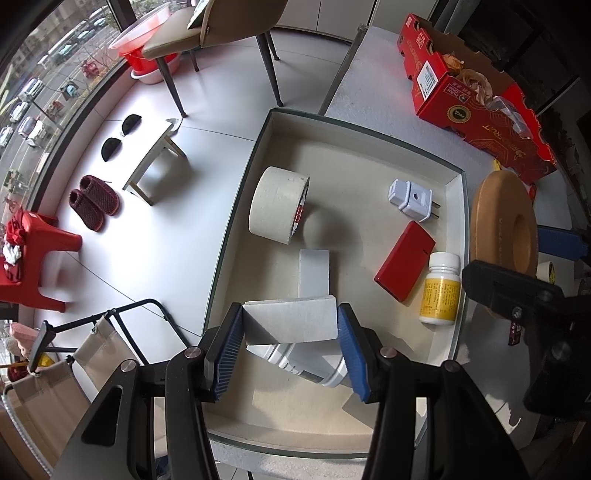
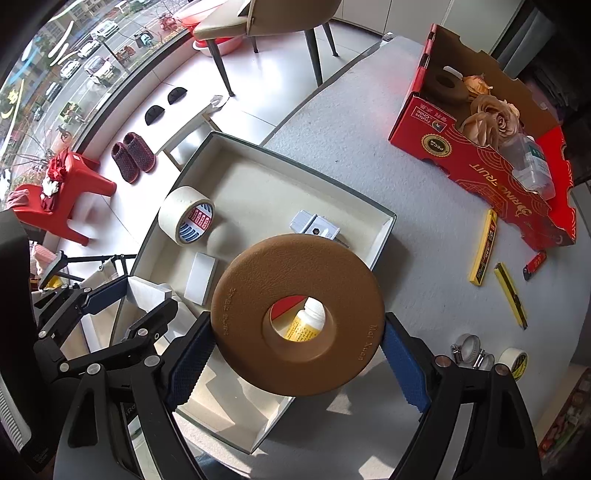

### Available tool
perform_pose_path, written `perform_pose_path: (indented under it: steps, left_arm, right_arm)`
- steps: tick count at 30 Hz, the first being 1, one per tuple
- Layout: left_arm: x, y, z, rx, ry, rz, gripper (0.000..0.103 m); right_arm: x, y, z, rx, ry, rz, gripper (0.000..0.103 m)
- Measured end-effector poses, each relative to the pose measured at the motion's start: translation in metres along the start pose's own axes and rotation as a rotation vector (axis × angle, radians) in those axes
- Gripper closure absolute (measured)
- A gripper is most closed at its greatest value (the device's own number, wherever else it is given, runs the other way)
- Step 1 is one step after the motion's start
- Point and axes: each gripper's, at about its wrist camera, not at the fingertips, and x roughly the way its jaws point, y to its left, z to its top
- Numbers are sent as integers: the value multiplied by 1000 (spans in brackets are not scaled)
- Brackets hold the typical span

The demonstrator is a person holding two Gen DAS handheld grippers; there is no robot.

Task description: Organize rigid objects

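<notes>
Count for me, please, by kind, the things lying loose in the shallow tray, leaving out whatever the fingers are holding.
Tape roll: 1
Plug adapter: 1
Red box: 1
White flat block: 1
Bottle with a yellow label and white bottle on its side: 2
Total: 6

This looks like a lived-in flat, high above a street: a big curved window [image 1: 40, 110] overlooks parked cars, knitted slippers [image 1: 94, 201] sit on the pale tiled floor, with a dining chair [image 1: 218, 33], red plastic stool [image 1: 33, 254] and washbasins [image 1: 144, 40] nearby.
</notes>
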Motion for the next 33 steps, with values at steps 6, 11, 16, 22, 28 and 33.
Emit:
perform_pose_path:
  steps: [6,11,16,22,28,33]
  left_arm:
    - [5,-4,2,15,5,8,49]
    - [9,-9,5,40,8,17,49]
    - [15,-15,9,66,9,34,49]
    - [20,-18,10,68,12,30,49]
    - [29,-23,11,82,20,29,49]
    - [33,-25,12,79,19,16,48]
  right_arm:
    - [5,0,6,-3,4,-6,15]
    - [11,-2,10,15,8,0,15]
    - [18,-1,14,18,12,-1,15]
    - [23,-4,17,26,18,-5,15]
    - [35,-6,20,27,41,-14,15]
    - [46,-4,23,15,65,-20,15]
